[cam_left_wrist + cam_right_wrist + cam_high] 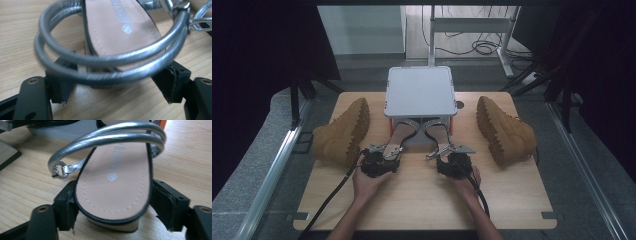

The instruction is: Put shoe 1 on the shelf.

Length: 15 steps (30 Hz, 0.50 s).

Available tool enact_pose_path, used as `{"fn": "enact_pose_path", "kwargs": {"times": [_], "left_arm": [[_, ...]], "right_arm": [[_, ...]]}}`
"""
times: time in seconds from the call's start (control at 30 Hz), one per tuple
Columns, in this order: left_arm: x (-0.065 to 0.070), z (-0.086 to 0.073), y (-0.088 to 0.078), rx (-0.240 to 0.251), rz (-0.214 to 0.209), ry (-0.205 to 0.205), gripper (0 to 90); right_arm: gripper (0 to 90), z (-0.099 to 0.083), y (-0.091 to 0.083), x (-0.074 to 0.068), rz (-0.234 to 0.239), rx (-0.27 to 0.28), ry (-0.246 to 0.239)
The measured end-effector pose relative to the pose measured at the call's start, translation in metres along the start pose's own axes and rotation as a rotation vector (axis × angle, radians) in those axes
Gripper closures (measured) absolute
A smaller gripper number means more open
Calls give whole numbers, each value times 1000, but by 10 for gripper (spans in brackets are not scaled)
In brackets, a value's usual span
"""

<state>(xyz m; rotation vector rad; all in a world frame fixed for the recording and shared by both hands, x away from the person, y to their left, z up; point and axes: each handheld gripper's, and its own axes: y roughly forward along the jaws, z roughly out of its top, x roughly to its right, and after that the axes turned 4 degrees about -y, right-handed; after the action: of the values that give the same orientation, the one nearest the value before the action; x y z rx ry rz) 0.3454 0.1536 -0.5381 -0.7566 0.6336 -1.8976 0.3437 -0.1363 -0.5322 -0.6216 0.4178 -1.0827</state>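
Both sandals sit heel-first in front of the grey box [420, 91]. The left gripper [113, 85] straddles the left sandal [120, 27]; I can't tell if it's clamped. The right gripper [112, 205] hugs the right sandal [115, 182] heel, not clearly pinching. Lifting and placing are still to do.

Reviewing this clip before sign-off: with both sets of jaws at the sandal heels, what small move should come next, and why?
Probably close both grippers. The right gripper straddles the heel of the right sandal, pads beside its edge with slight gaps; the left gripper likewise brackets the left sandal heel under its silver ankle strap. Neither looks clamped yet.
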Motion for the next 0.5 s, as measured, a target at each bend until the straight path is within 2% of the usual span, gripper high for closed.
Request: {"fn": "enact_pose_path", "kwargs": {"times": [0.2, 0.37, 0.43, 0.5], "left_arm": [[4, 4, 3, 20, 9, 1, 329], [7, 5, 3, 30, 37, 20, 352], [10, 4, 3, 43, 63, 37, 369], [12, 3, 3, 49, 77, 35, 380]], "right_arm": [[344, 0, 3, -4, -28, 1, -9], [351, -1, 3, -5, -37, 4, -7], [354, -1, 3, -6, -42, 7, -2], [356, -1, 3, -6, -46, 7, -3]]}}
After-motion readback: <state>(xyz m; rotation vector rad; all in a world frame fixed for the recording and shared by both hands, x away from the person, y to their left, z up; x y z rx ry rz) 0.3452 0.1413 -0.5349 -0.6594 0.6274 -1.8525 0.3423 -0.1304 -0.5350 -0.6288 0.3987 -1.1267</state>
